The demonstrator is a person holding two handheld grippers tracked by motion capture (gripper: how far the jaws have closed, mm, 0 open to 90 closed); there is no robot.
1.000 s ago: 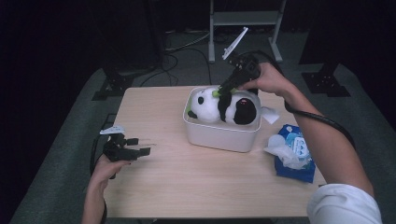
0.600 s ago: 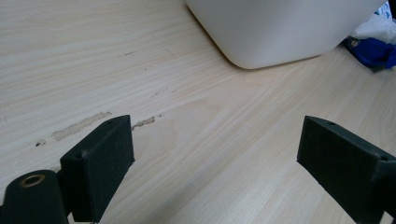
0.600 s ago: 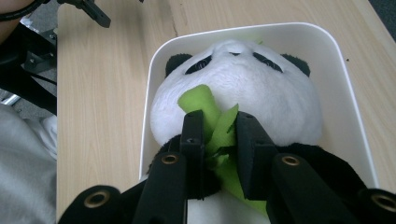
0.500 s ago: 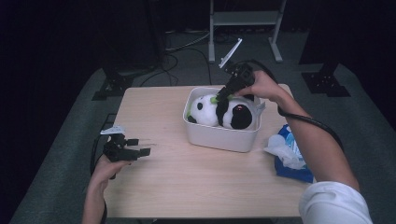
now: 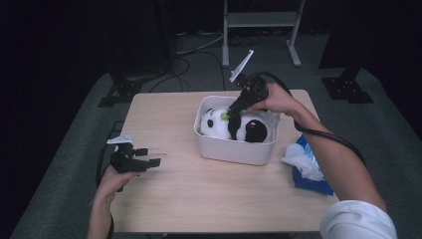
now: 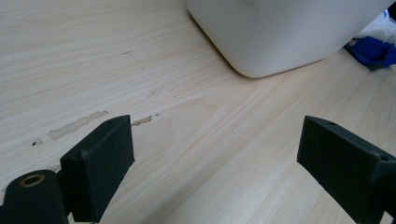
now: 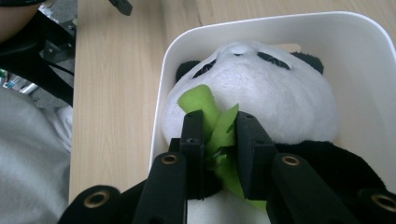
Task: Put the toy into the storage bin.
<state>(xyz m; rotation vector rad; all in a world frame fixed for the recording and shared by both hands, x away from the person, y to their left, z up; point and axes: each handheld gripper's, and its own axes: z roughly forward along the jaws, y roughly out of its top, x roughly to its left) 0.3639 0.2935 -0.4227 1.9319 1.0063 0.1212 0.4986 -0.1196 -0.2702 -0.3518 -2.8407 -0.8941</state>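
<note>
Now, nearest to me, my left gripper (image 5: pixel 149 162) hovers low over the bare wood of the table (image 5: pixel 209 194), well apart from the white tub (image 5: pixel 234 149) and on the side of it that faces my left hand. Its jaws stand wide apart with nothing between them; in the left gripper view I see only tabletop grain between the two black pads, with the rounded corner of the tub (image 6: pixel 280 42) farther ahead.

Just beside the tub, on its opposite side near the table's edge, lies a blue packet of wipes (image 5: pixel 311 172) with a crumpled white tissue on top.

Farther off, inside the tub, lies the plush panda (image 5: pixel 234 124), its white head toward one end and its black body toward the other. My right gripper (image 5: pixel 230 114) reaches down into the tub from its far side, and its jaws are pinched onto the green felt leaf (image 7: pixel 215 126) at the panda's mouth. In the right gripper view the green piece sits squeezed between both pads, right against the white muzzle of the panda (image 7: pixel 271 93).
</note>
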